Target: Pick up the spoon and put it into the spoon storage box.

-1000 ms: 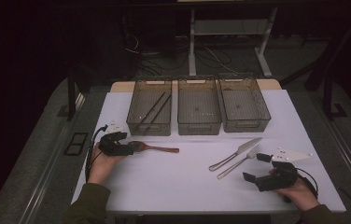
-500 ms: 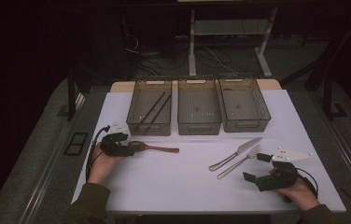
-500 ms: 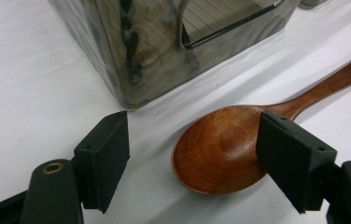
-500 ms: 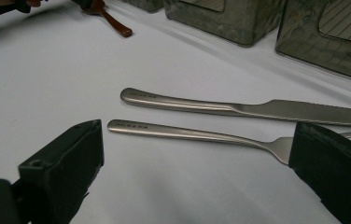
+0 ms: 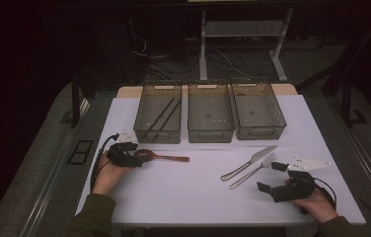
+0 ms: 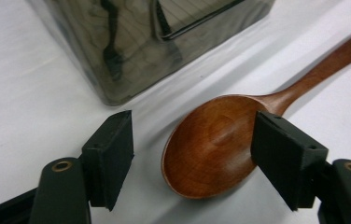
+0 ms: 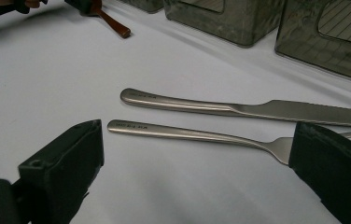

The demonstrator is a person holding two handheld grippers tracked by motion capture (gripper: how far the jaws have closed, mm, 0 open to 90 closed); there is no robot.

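High view: spoon point(image 5: 161, 156) pickup pending.
We hold the left gripper point(image 6: 190, 154) open around its bowl; right gripper point(image 7: 197, 172) open by the fork point(image 7: 197, 134); neither binned.

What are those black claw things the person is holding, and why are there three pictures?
They are grabbing tools. A person holds one in each hand: the left tool and the right tool. Each has two black jaws that can pinch things.

One picture comes from a camera up high, looking down at the white table. The other two come from small cameras riding on the tools, so you look right along the jaws.

On the table lie a wooden spoon, a metal knife and a metal fork. Behind them stand three see-through bins; the left one holds dark sticks.

Nothing is held. The left tool is open around the spoon's bowl. The right tool is open near the fork.
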